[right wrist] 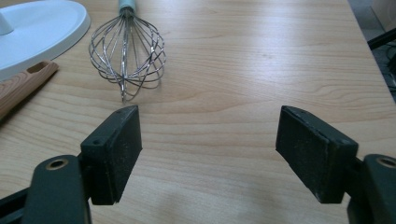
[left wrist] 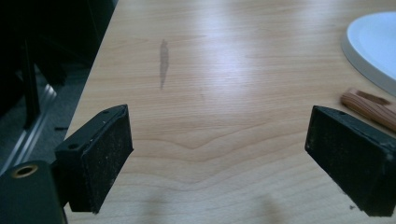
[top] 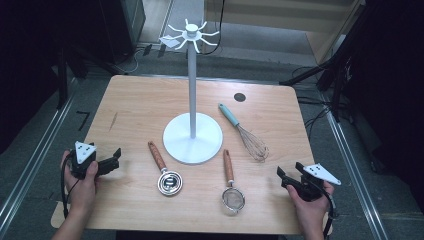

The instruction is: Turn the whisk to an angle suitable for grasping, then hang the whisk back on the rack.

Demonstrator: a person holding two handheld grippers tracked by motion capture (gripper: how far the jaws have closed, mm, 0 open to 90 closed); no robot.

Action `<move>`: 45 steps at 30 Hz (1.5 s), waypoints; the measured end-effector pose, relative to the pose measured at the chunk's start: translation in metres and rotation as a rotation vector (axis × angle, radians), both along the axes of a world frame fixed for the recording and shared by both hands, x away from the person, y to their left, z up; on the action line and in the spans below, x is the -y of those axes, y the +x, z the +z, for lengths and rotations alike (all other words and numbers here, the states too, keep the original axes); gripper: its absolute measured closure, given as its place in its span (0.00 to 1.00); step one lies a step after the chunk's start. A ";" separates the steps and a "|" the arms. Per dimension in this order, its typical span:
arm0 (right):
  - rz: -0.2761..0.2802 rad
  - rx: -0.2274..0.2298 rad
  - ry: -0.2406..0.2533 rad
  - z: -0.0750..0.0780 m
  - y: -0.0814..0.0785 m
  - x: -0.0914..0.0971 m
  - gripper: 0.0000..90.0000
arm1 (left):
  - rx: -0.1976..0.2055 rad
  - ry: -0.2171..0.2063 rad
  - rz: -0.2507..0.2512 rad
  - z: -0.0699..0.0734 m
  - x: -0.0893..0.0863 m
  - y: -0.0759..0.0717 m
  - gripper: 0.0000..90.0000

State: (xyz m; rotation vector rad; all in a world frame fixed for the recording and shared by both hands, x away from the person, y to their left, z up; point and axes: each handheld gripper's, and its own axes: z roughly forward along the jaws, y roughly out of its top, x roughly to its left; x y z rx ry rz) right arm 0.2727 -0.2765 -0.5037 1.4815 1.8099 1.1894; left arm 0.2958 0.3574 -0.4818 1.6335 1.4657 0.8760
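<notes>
Wooden-handled strainer [top: 231, 187] and coiled whisk [top: 166, 172] lie near the hook stand [top: 192, 135], handles toward it, probably for hanging; left gripper [top: 115, 159] and right gripper [top: 281, 176] wait beside them, jaws spread, empty.

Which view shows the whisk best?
The high view: the whole whisk lies there, teal handle to wires. The right gripper view shows its wire head and a bit of handle close up. The left gripper view looks elsewhere.

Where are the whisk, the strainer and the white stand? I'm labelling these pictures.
whisk [top: 254, 144]: high view, on its wire loops.
strainer [top: 233, 199]: high view, on its mesh bowl.
white stand [top: 192, 137]: high view, on its round base.
</notes>
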 end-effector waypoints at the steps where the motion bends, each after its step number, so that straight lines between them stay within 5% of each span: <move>1: 0.002 0.008 0.005 0.001 0.000 0.000 0.32 | -0.008 -0.028 0.016 0.000 -0.003 0.001 0.09; 6: 0.061 0.061 0.005 0.013 -0.003 -0.004 0.43 | -0.012 -0.027 0.029 0.000 -0.004 -0.002 0.09; 10: 0.111 0.058 -0.014 0.022 -0.003 -0.009 0.48 | -0.010 -0.017 0.021 0.000 -0.003 -0.002 0.09; 12: 0.167 0.038 -0.053 0.031 0.002 -0.018 0.53 | -0.003 -0.018 0.021 0.000 -0.002 -0.002 0.09; 17: 0.196 0.034 -0.117 0.049 0.014 -0.031 0.57 | 0.008 0.012 -0.001 0.000 0.001 -0.003 0.09; 20: 0.240 -0.034 -0.172 0.066 0.032 -0.044 0.57 | 0.005 0.011 0.001 0.000 0.001 -0.002 0.10; 27: 0.324 -0.156 -0.194 0.077 0.073 -0.062 0.58 | -0.005 0.004 0.003 0.000 0.000 -0.002 0.10; 45: 0.394 -0.318 -0.297 0.092 0.157 -0.104 0.61 | -0.013 -0.006 0.000 0.000 -0.001 -0.001 0.10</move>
